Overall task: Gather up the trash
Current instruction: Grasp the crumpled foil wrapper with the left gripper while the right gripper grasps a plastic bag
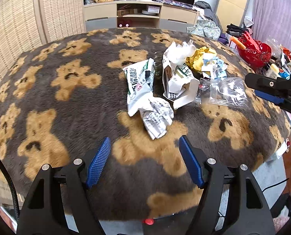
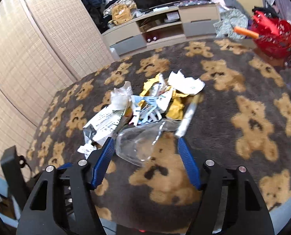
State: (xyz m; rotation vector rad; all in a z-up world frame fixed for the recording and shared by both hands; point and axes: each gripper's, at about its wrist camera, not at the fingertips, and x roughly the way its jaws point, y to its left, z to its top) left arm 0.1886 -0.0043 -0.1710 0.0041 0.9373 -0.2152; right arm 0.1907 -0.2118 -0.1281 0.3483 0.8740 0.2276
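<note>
L wrist: left gripper jaws wide apart, holding nothing, above bear-print tabletop; crumpled wrapper just ahead, trash pile beyond.
R wrist: right gripper jaws wide apart, nothing gripped, clear plastic bag between tips; red basket far right.

Bear-print blanket, red basket, TV cabinet, woven screen

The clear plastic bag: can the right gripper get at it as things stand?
Probably yes. The right gripper is open, and the clear plastic bag lies just ahead between its fingers, with nothing on top of it.
</note>
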